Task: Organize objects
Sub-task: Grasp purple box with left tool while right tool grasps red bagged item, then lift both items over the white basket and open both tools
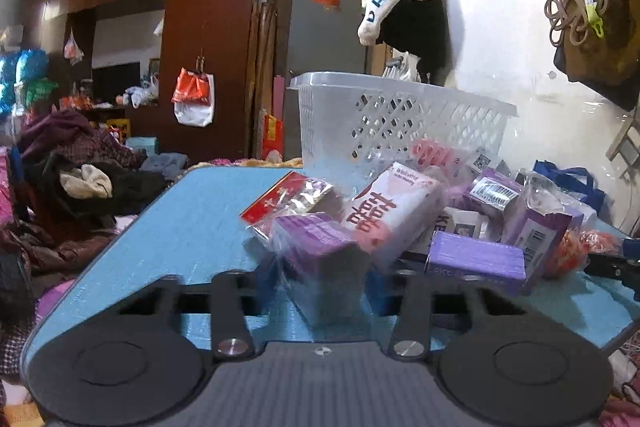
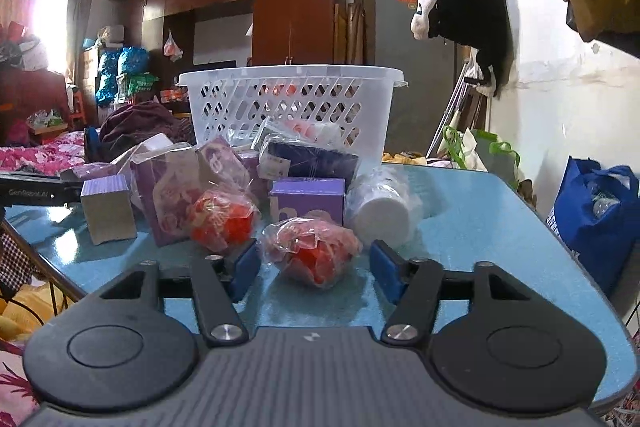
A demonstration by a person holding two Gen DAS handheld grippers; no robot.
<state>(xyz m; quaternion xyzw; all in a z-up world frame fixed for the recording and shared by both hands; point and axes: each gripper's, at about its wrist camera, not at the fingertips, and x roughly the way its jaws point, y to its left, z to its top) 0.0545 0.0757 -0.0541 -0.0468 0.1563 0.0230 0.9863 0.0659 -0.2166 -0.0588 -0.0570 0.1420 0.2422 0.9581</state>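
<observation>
A pile of wrapped goods lies on a blue table [image 1: 168,227] in front of a white lattice basket [image 1: 400,115]. In the left wrist view my left gripper [image 1: 320,283] is open around a purple box in clear wrap [image 1: 316,247]; its fingers are mostly hidden by the wrap. A white and pink pack [image 1: 392,207] leans beside it. In the right wrist view my right gripper [image 2: 314,273] is open, its blue pads [image 2: 246,267] on either side of a clear bag of red items [image 2: 316,255] without touching it. The basket [image 2: 292,107] stands behind the pile.
Around the bag lie a second red bag [image 2: 222,221], purple boxes [image 2: 308,199], a white roll [image 2: 382,215] and a cardboard-ended box [image 2: 108,213]. The left gripper's arm [image 2: 36,191] enters at left. A blue bag [image 2: 596,211] hangs off the table's right edge. Clothes [image 1: 80,179] are heaped left.
</observation>
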